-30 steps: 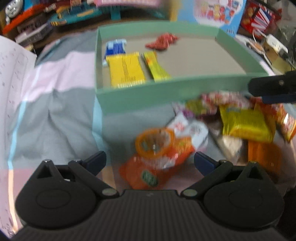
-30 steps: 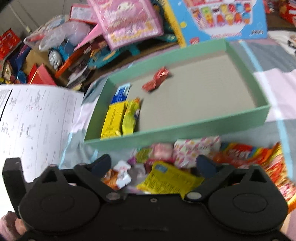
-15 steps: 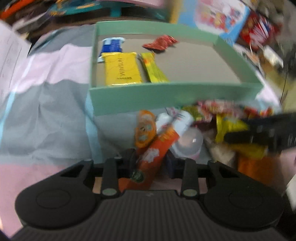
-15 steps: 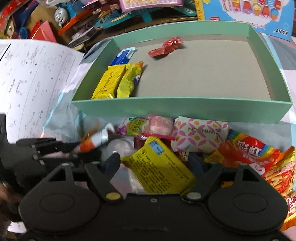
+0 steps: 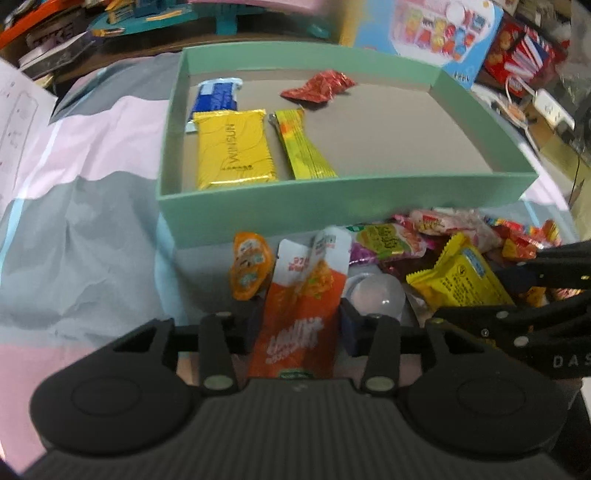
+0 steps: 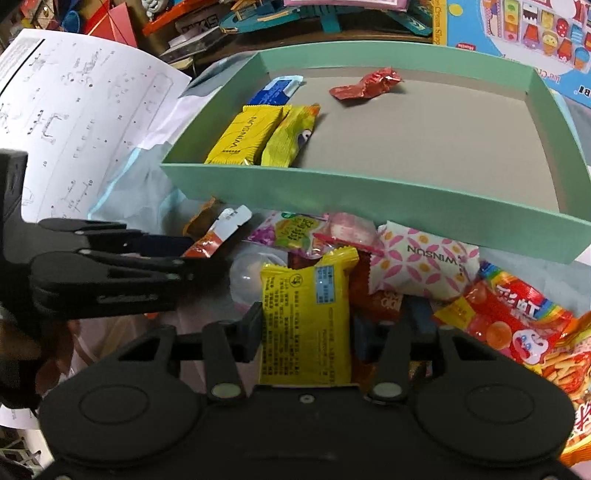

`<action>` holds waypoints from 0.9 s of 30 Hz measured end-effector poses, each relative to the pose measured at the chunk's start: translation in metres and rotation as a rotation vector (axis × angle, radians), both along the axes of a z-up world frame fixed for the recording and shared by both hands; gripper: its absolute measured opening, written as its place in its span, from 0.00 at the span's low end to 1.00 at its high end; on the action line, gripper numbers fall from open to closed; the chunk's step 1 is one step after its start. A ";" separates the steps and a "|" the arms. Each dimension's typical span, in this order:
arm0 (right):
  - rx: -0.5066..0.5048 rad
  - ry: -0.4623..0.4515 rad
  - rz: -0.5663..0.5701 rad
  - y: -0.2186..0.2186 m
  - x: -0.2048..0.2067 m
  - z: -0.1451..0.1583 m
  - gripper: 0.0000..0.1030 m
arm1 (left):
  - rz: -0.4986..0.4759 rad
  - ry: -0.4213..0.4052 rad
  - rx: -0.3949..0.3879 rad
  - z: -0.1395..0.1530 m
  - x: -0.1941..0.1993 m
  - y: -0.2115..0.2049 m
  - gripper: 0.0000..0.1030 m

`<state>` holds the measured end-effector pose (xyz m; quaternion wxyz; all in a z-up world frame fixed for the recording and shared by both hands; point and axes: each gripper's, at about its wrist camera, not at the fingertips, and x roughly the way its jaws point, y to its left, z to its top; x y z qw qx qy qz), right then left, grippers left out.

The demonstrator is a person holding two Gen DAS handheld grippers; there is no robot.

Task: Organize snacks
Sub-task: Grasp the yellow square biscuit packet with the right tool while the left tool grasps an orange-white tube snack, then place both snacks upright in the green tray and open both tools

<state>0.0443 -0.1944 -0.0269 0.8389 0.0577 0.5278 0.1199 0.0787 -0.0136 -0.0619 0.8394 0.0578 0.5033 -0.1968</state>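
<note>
My left gripper (image 5: 299,325) is shut on an orange-and-white snack sachet (image 5: 299,314), held just in front of the green box (image 5: 332,206). My right gripper (image 6: 304,328) is shut on a yellow snack packet (image 6: 304,321), lifted over the pile. The left gripper also shows in the right wrist view (image 6: 192,254), and the right gripper shows in the left wrist view (image 5: 509,291). The box (image 6: 369,199) holds a yellow Winsun bar (image 5: 232,147), a yellow-green bar (image 5: 303,147), a blue packet (image 5: 218,96) and a red wrapper (image 5: 317,86).
A pile of loose snacks (image 6: 424,266) lies on the pink-and-grey cloth (image 5: 74,206) in front of the box, with a small orange jelly cup (image 5: 249,266) and a clear capsule (image 5: 376,295). A white printed sheet (image 6: 74,118) lies left. Toy boxes (image 6: 517,33) crowd the back.
Both grippers closed: the left on the orange sachet, the right on the yellow packet. Both packets now stand lifted between the fingers.
</note>
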 end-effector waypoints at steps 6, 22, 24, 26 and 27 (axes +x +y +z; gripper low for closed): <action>0.002 -0.028 -0.015 0.002 -0.004 0.001 0.45 | -0.010 -0.013 0.019 0.010 -0.009 0.000 0.17; 0.172 -0.128 -0.141 -0.039 -0.011 0.059 0.45 | -0.033 -0.150 -0.109 0.092 -0.016 -0.017 0.17; 0.168 -0.157 -0.179 -0.047 -0.002 0.065 0.45 | -0.031 -0.167 -0.116 0.096 -0.003 -0.030 0.18; 0.166 -0.177 -0.220 -0.057 0.009 0.068 0.45 | -0.029 -0.168 -0.124 0.098 0.014 -0.042 0.18; 0.163 -0.185 -0.241 -0.063 0.015 0.070 0.45 | -0.030 -0.174 -0.121 0.099 0.023 -0.050 0.18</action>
